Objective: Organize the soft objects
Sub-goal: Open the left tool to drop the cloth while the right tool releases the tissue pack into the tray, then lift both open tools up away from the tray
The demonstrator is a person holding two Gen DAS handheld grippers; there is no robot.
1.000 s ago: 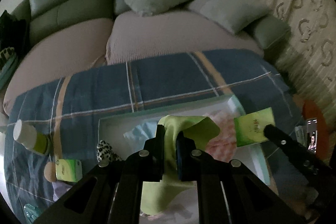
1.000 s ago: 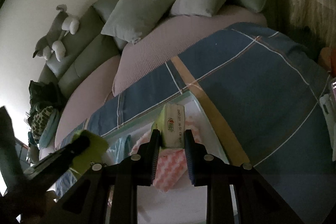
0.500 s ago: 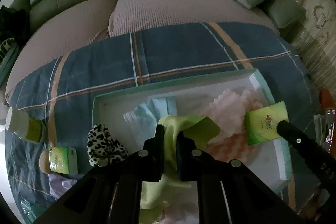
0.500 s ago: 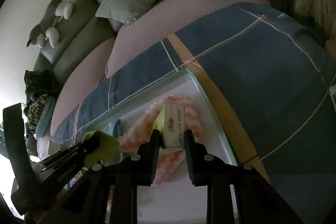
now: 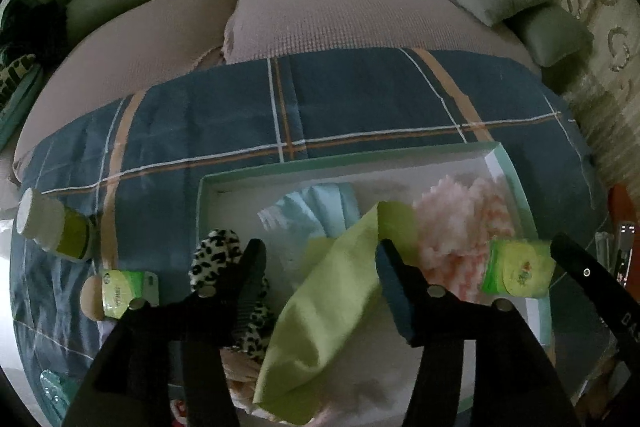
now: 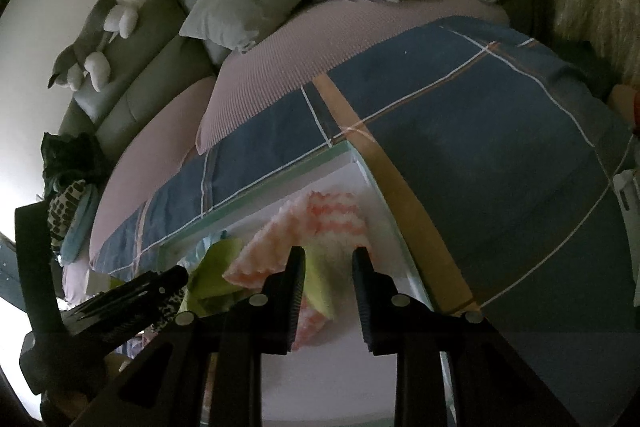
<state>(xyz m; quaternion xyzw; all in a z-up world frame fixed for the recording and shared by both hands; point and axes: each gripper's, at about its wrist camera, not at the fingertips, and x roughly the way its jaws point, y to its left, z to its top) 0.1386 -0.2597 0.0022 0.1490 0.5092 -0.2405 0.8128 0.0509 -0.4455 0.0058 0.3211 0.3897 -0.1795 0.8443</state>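
— Since the green cloth lies loose between the wide-spread left gripper, where does it sit?
— Half inside the white box, draping its near edge. The right gripper, also parted, hangs over the tissue pack. Lifting away could snag the cloth out.

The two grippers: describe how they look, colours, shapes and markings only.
The left gripper is matte black, with two flat tapering fingers lined by blue-grey pads and a round silver fastener on each. The right gripper matches it: black angular fingers with ribbed inner faces and silver fasteners. In the left wrist view its body bears white lettering, too cropped to read. No cables or sleeves show.
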